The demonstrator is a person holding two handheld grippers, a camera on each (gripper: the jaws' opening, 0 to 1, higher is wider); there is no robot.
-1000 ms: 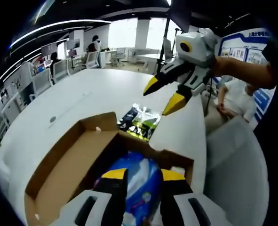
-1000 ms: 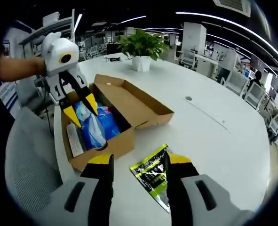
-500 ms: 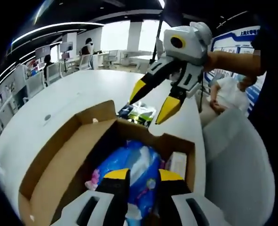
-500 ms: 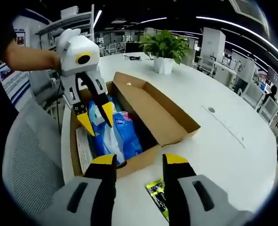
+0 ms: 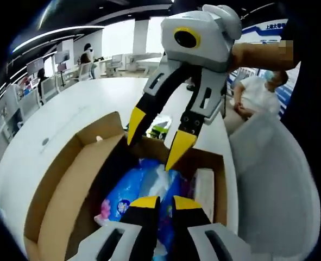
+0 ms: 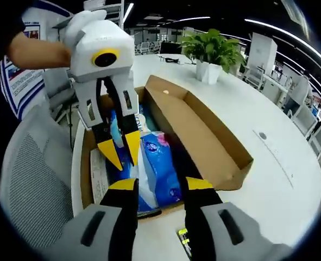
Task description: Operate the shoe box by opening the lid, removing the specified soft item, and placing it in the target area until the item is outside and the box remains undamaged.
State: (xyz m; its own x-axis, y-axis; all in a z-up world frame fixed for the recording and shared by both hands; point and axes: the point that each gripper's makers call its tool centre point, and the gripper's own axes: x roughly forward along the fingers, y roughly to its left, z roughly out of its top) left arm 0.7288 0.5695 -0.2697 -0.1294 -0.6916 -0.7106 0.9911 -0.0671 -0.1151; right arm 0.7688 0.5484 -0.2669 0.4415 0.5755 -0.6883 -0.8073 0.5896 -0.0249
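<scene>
The shoe box (image 6: 214, 147) lies open on the white worktop (image 6: 290, 179). The left gripper (image 6: 122, 152), fingers narrow, seems to pinch the blue soft pack (image 6: 157, 174) inside; the right gripper (image 5: 155, 144) hangs open above.

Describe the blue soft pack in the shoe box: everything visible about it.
The blue soft pack is a glossy plastic bag, blue with white areas and small pink flower prints, crinkled and limp. It lies lengthwise inside the open cardboard shoe box, beside a white paper slip at one wall. The left gripper has its yellow-tipped jaws nearly closed on the pack's white upper fold. The right gripper hovers open at the box's near end, apparently not touching it.
</scene>
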